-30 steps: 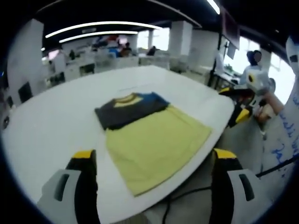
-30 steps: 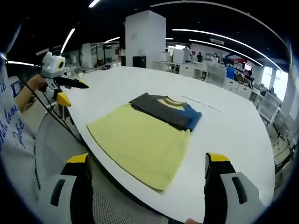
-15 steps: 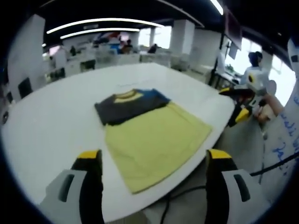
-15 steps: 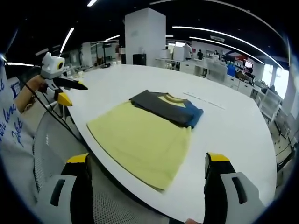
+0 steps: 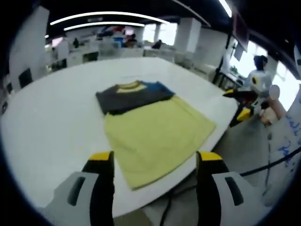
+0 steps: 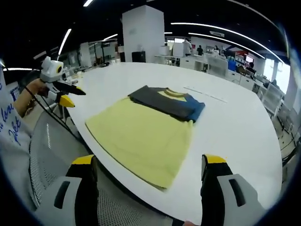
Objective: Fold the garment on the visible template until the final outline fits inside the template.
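A garment lies flat on the white table (image 5: pixel 47 122) near its edge. Its yellow body (image 5: pixel 155 134) points toward me, and the dark grey and blue top part (image 5: pixel 129 96) is folded over at the far end. The right gripper view has the yellow body (image 6: pixel 141 136) and the dark fold (image 6: pixel 164 101). A faint thin line (image 6: pixel 207 95) marks the table beyond the garment. My left gripper (image 5: pixel 155 157) hovers open off the table edge, short of the hem. My right gripper (image 6: pixel 149 160) is open too, also short of the cloth. Each appears in the other's view, the right gripper (image 5: pixel 235 104) and the left gripper (image 6: pixel 73 96), held beside the table.
A mesh chair (image 6: pixel 47 155) stands under the right gripper at the table edge. A white sleeve with blue writing (image 5: pixel 287 141) shows at the side. A dark cable (image 5: pixel 169 207) hangs below the table edge. Desks and people are far behind.
The left gripper's jaws have drawn somewhat closer together but stay apart. Both views have shifted slightly. The garment lies as before.
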